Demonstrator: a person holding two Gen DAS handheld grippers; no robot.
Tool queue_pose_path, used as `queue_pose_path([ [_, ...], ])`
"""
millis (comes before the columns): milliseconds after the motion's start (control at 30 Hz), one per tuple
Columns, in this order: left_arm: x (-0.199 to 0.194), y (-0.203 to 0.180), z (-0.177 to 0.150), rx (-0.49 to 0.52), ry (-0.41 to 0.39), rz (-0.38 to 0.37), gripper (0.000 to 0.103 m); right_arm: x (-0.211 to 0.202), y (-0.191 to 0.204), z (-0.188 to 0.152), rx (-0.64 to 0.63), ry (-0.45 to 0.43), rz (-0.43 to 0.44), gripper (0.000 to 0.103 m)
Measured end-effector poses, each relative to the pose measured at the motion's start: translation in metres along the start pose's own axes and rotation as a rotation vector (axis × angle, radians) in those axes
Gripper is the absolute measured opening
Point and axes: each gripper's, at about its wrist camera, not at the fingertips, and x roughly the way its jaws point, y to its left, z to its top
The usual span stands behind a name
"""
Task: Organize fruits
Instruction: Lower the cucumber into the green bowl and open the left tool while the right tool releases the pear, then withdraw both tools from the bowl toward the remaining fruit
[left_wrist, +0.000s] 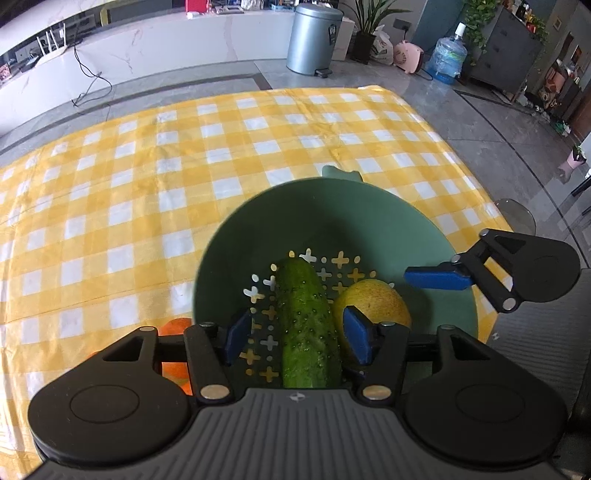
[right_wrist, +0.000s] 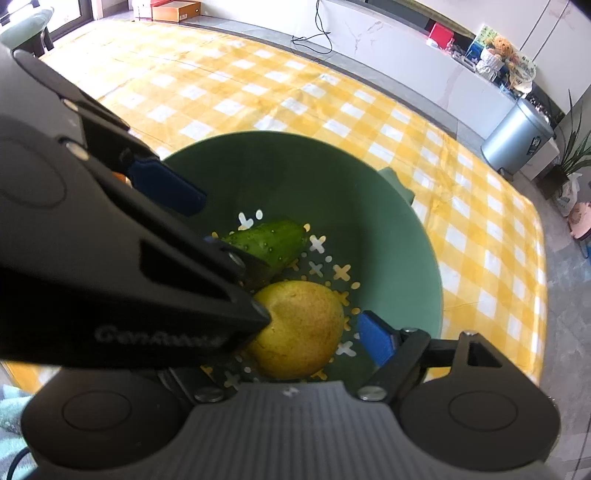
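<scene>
A green perforated colander bowl (left_wrist: 258, 221) stands on the yellow checked tablecloth. In it lie a green cucumber (left_wrist: 306, 325) and a yellow pear (left_wrist: 373, 302). My left gripper (left_wrist: 299, 338) is open, its blue pads either side of the cucumber, apart from it. An orange (left_wrist: 171, 328) lies outside the bowl at its left, partly hidden by the left gripper. In the right wrist view the bowl (right_wrist: 369, 192) holds the cucumber (right_wrist: 269, 240) and the pear (right_wrist: 299, 332). My right gripper (right_wrist: 295, 339) is open around the pear; its left finger is hidden behind the left gripper's body.
The tablecloth (left_wrist: 147, 166) covers the table; its far edge and right edge drop to a grey floor. A metal bin (left_wrist: 314, 37), a water jug (left_wrist: 448, 55) and a plant stand on the floor beyond. The two grippers crowd together over the bowl.
</scene>
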Motion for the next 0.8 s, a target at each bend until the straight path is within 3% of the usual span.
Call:
queue_pose_path([
  [233, -0.031, 0.002, -0.004, -0.011, -0.068, 0.003, 0.071, -0.022, 0.000, -0.007, 0.047, -0.069, -0.072, 0.086],
  [300, -0.042, 0.002, -0.006, -0.009, -0.087, -0.001, 0.072, -0.030, 0.000, -0.010, 0.073, -0.090, -0.078, 0.094],
  [533, -0.083, 0.005, -0.024, 0.046, -0.164, 0.036, 0.073, -0.051, 0.012, -0.023, 0.130, -0.184, -0.147, 0.094],
  [800, -0.125, 0.021, -0.057, 0.107, -0.225, 0.124, 0.073, -0.084, 0.039, -0.044, 0.332, -0.323, -0.070, 0.094],
])
